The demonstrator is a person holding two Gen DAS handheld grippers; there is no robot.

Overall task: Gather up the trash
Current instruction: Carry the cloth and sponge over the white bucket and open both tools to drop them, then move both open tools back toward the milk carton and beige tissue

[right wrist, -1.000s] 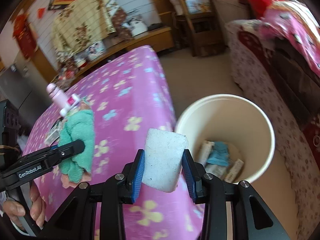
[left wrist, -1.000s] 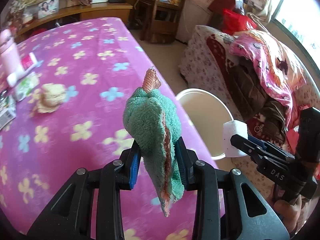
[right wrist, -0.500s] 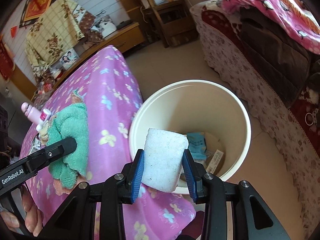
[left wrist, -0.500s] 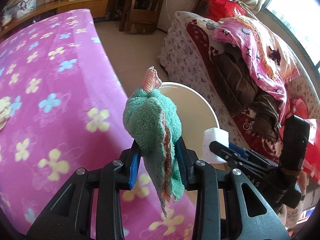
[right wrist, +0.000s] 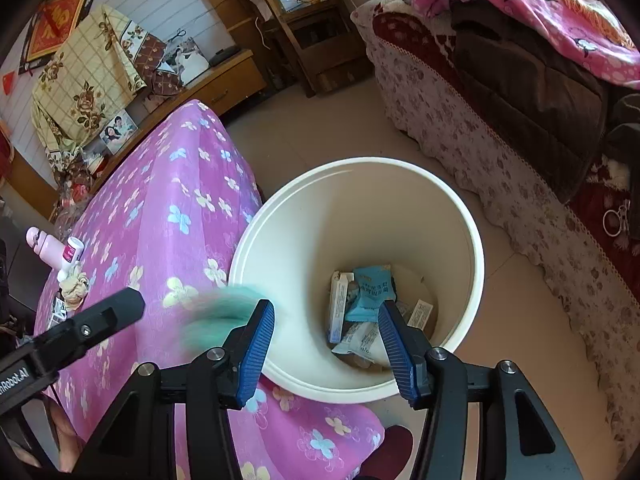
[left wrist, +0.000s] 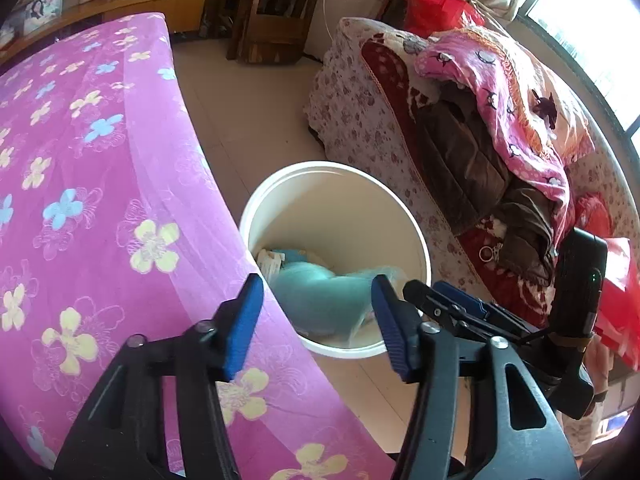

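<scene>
Largest, a sofa [right wrist: 532,184] in flowered cloth along the right, heaped with a pink blanket [left wrist: 508,92] and dark clothes; opposite, a table [left wrist: 92,208] under a magenta cover printed with yellow and blue flowers; between them on the tiled floor, a white bucket [right wrist: 474,240], just beside the table's edge; inside, wrappers and a small carton, among them a light blue packet [right wrist: 370,292] with print too small to read; blurred teal cloth [left wrist: 316,292] in the bucket's mouth in the left view, smeared at its rim in the right view; left gripper [left wrist: 316,320] spread wide, nothing between the blue pads; right gripper [right wrist: 326,350] likewise spread and bare above the bucket; "nRobot.AI" legible on the left gripper's side; farther off on the table, a pink bottle [right wrist: 42,246].
</scene>
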